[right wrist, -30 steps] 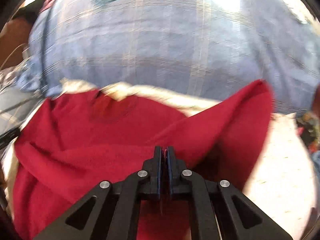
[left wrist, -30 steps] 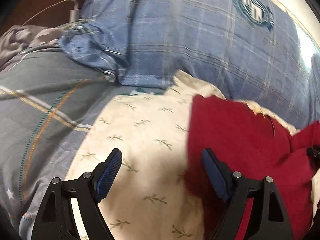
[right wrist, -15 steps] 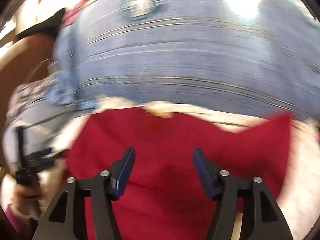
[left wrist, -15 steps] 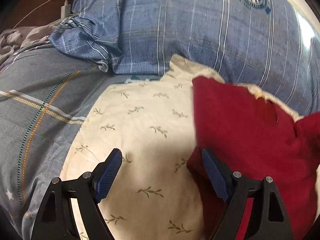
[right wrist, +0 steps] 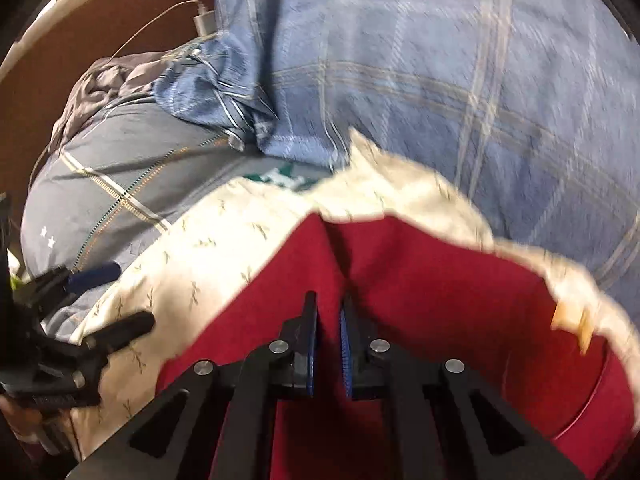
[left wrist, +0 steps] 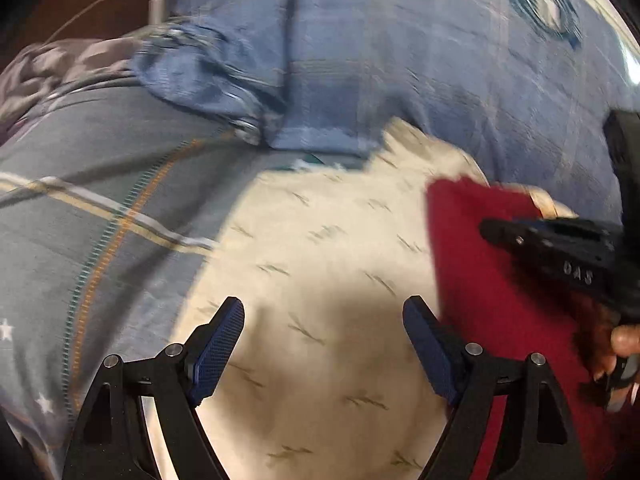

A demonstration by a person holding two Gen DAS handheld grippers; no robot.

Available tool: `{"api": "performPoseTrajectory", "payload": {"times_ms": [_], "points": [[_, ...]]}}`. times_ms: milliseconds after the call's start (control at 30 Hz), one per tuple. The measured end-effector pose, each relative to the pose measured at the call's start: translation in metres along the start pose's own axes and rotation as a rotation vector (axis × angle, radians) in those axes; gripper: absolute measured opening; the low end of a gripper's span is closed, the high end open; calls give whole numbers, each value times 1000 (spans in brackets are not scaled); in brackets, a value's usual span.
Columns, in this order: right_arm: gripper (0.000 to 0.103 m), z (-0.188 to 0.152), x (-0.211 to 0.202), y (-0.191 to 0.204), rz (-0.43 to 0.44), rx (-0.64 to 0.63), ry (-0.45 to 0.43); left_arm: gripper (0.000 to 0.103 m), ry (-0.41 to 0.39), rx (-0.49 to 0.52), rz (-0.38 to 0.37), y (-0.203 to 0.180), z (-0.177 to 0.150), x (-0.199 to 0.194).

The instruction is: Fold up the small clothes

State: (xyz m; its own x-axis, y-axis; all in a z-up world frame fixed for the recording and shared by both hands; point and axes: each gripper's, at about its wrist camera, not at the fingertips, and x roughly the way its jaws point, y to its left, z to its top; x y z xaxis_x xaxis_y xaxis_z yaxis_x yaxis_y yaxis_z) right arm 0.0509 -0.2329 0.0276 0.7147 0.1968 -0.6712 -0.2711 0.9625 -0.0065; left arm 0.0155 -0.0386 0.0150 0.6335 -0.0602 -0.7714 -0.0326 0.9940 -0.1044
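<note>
A red garment lies on a cream leaf-print cloth on the bed. It fills the lower half of the right wrist view. My right gripper is closed on a raised ridge of the red garment, its blue pads pinching the fabric. It also shows in the left wrist view over the garment. My left gripper is open and empty, hovering over the cream cloth just left of the garment's edge. It shows at the left edge of the right wrist view.
A blue plaid pillow lies behind the cloths. A grey striped blanket lies to the left. A white charger and cable sit at the back left by a brown headboard.
My right gripper opened half a second ago and has now swung left and closed on a ridge of the red garment. My left gripper stayed open over the cream cloth.
</note>
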Motion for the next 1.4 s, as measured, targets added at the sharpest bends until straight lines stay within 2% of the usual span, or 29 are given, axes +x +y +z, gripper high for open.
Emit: {"api": "performPoseTrajectory", "payload": {"times_ms": [100, 200, 300, 333, 367, 400, 433, 533, 633, 667, 700, 767, 800, 833, 900, 1000, 1067, 1100, 1167, 1267, 1300, 1400], "points": [[5, 21, 8, 5, 10, 14, -50, 81, -13, -51, -2, 10, 3, 0], [6, 21, 28, 13, -8, 35, -23, 81, -21, -39, -4, 8, -1, -1], [17, 7, 16, 16, -34, 36, -19, 81, -46, -6, -45, 0, -2, -7], [34, 2, 1, 13, -39, 46, -23, 82, -56, 4, -57, -2, -2, -9], [44, -3, -12, 10, -42, 54, -33, 82, -70, 18, -73, -5, -2, -14], [59, -11, -32, 5, -58, 60, -58, 82, -84, 31, -87, -9, -3, -17], [64, -24, -55, -2, -106, 65, -90, 82, -92, 44, -102, -13, -4, -19], [64, -53, -97, -31, -256, 91, -101, 82, -101, 85, -145, -19, -7, -24], [64, -91, -130, -81, -429, 208, -63, 82, -113, 115, -137, -26, -9, -21], [64, -101, -136, -95, -462, 246, -54, 82, -103, 125, -136, -29, -10, -19], [64, -114, -140, -112, -509, 293, -30, 82, -68, 150, -120, -33, -12, -13], [60, -131, -137, -131, -543, 334, 22, 82, 8, 185, -62, -38, -17, 3], [28, -137, -131, -137, -536, 341, 59, 82, 44, 185, -48, -38, -21, 10], [10, -142, -128, -140, -503, 354, 62, 82, 67, 172, -62, -36, -24, 15], [6, -138, -132, -137, -515, 345, 45, 82, 73, 151, -74, -33, -24, 16], [5, -122, -138, -135, -551, 314, -2, 83, 65, 171, -59, -34, -24, 15], [5, -119, -131, -145, -608, 317, 3, 83, 72, 178, -59, -38, -26, 17], [6, -122, -128, -150, -611, 328, 13, 83, 77, 180, -64, -39, -26, 18], [7, -130, -130, -157, -544, 402, -8, 83, 71, 180, -61, -42, -24, 19], [23, -141, -159, -162, -483, 500, -85, 82, 49, 170, -73, -41, -22, 12], [35, -145, -171, -162, -477, 539, -103, 82, 37, 164, -80, -41, -22, 8], [37, -159, -198, -158, -459, 590, -145, 82, -13, 160, -111, -41, -23, -7]]}}
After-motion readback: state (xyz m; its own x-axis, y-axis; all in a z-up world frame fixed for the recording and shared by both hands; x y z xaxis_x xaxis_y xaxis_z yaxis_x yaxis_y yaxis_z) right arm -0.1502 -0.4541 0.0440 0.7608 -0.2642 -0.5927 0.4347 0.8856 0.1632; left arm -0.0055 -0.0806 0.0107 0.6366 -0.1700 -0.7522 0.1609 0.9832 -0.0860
